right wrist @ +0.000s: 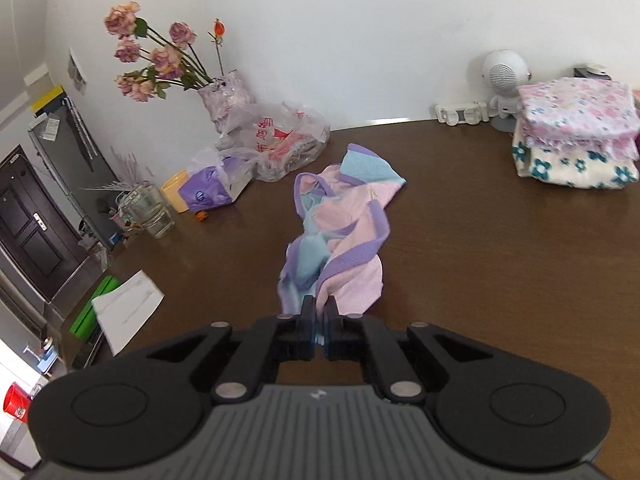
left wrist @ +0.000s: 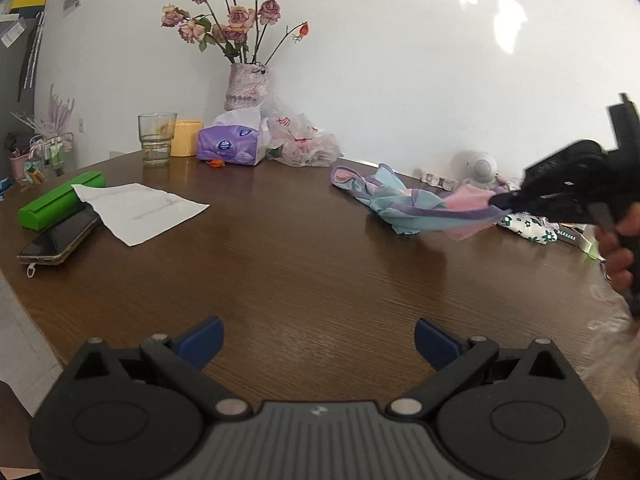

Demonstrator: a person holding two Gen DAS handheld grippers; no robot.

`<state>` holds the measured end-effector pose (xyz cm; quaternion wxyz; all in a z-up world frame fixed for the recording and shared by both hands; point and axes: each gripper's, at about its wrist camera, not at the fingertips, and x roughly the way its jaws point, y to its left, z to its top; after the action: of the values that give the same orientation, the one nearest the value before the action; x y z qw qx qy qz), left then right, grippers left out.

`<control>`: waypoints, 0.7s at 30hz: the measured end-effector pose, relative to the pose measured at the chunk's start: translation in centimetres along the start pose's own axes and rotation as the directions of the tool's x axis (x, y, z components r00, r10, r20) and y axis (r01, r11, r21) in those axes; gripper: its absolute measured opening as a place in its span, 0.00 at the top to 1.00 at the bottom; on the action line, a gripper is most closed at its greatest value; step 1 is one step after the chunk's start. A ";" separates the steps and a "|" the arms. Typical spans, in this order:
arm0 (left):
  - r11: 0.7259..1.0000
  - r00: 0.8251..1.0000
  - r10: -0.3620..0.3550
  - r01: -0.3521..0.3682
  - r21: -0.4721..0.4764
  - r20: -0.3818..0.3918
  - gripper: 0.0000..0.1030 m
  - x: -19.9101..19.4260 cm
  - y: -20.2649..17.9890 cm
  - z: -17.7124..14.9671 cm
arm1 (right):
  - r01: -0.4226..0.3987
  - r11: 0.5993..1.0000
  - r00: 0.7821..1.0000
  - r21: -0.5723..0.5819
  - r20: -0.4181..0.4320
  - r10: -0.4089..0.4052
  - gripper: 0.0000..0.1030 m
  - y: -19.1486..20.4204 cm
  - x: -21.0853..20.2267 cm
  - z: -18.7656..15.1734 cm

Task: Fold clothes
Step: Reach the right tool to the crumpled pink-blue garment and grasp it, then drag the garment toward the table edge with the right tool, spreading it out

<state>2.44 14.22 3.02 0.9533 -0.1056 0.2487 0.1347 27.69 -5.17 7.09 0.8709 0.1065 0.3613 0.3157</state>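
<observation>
pastel garment [right wrist: 344, 220], crumpled on counter [right wrist: 480, 260]: near edge clamped in right claw [right wrist: 319, 312]; left claw [left wrist: 319, 340] apart, empty.

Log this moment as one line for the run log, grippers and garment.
right gripper: shut on pastel garment | left gripper: open, empty, over table | garment: crumpled, unfolded | folded stack: far right

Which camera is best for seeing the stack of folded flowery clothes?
The right wrist view. There the folded clothes stack sits whole at the table's far right, a pink flowery piece on top of a cream one with teal flowers. The left wrist view shows only a corner of the stack, mostly hidden behind the right gripper.
</observation>
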 end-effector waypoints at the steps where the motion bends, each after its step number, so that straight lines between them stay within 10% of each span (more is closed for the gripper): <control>1: 1.000 1.000 -0.009 0.009 0.008 0.000 0.01 -0.3 -0.4 -0.1 | -0.006 1.000 1.000 0.008 -0.007 0.006 0.97 -0.3 -2.0 -1.7; 12: 0.986 0.991 -0.111 0.119 0.121 -0.068 0.01 -2.0 -6.1 -1.5 | 0.048 0.997 0.994 0.055 -0.096 -0.042 0.92 -2.0 -14.0 -17.4; 21: 0.944 0.984 -0.138 0.165 0.285 -0.114 0.01 -0.3 -11.7 -1.4 | 0.289 0.950 0.954 -0.118 0.123 -0.275 0.47 -3.5 -18.1 -15.1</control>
<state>5.14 2.78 3.55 0.9534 0.0123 0.3008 0.0175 9.07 -19.85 4.96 0.9301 0.0115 0.3042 0.2055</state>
